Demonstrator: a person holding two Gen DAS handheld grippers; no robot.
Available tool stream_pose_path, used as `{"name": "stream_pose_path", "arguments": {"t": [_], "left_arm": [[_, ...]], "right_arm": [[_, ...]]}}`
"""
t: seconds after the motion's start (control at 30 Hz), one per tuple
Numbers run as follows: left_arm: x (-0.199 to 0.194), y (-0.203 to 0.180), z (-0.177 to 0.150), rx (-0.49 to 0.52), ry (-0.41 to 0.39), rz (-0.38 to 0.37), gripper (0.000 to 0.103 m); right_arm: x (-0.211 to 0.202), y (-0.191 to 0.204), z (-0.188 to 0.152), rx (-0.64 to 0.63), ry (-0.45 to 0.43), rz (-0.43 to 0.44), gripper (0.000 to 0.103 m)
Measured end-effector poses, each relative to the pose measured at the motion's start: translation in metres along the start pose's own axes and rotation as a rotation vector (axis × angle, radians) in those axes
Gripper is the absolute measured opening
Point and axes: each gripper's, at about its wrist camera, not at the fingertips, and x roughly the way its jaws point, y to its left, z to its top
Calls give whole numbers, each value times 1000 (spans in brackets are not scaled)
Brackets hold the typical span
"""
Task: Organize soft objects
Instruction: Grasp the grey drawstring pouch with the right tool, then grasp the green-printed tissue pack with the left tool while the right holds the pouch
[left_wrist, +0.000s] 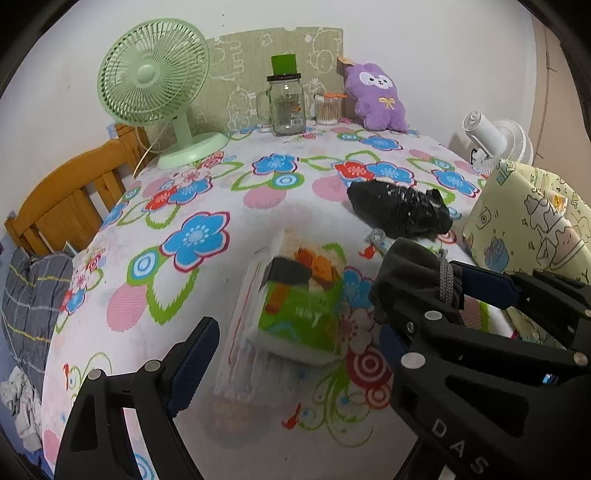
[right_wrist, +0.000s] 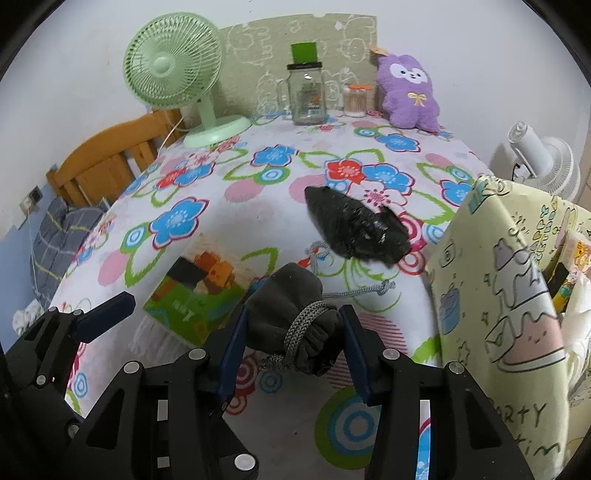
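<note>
A dark grey drawstring pouch (right_wrist: 295, 317) of soft, fuzzy cloth is pinched at its gathered neck between the blue-padded fingers of the right gripper (right_wrist: 291, 350), held just above the table. A braided grey cord (right_wrist: 354, 292) wraps the neck and trails off to a knot on the cloth. In the left wrist view the same pouch (left_wrist: 413, 273) bulges out of the right gripper (left_wrist: 458, 295), which reaches in from the right.

The left gripper (left_wrist: 295, 354) is spread wide, its fingers either side of a tissue pack (left_wrist: 295, 306) in shiny green, orange and white plastic wrap that lies flat on the table; the pack looks blurred here. In the right wrist view the tissue pack (right_wrist: 195, 291) sits just left of the pouch, with one finger of the left gripper (right_wrist: 103, 314) beside it.

Beyond the pouch lies a crumpled black plastic bag (right_wrist: 354, 229), glossy and oval. To the right stands a pale yellow fabric bin (right_wrist: 491, 295) printed with cartoon drawings.

The table (right_wrist: 258, 206) is covered by a flowered cloth. At its far edge stand a mint-green desk fan (right_wrist: 177, 70), a clear glass jar (right_wrist: 306, 96) with a handle, a small container of cotton swabs (right_wrist: 356, 99) and a purple plush toy (right_wrist: 410, 92).
</note>
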Motion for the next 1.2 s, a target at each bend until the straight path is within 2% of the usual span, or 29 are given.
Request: {"name": "stream_pose_path", "arguments": {"t": [0.3, 0.47, 0.53, 0.63, 0.83, 1.03, 1.2], "left_arm": [[11, -3, 12, -26, -2, -25, 82], [21, -3, 13, -33, 25, -23, 65], [20, -3, 13, -29, 21, -34, 53], [20, -3, 13, -30, 22, -42, 47], [17, -3, 13, -40, 22, -49, 42], [8, -5, 10, -53, 20, -110, 40], [-1, -7, 9, -59, 2, -111, 40]], "right_arm": [[-1, -9, 10, 25, -24, -23, 52], [5, -12, 10, 35, -7, -24, 52], [6, -12, 10, 37, -3, -19, 52], [6, -11, 10, 33, -5, -20, 52], [4, -9, 10, 30, -7, -17, 52], [-3, -9, 8, 31, -17, -13, 52], [-11, -8, 7, 23, -29, -14, 52]]}}
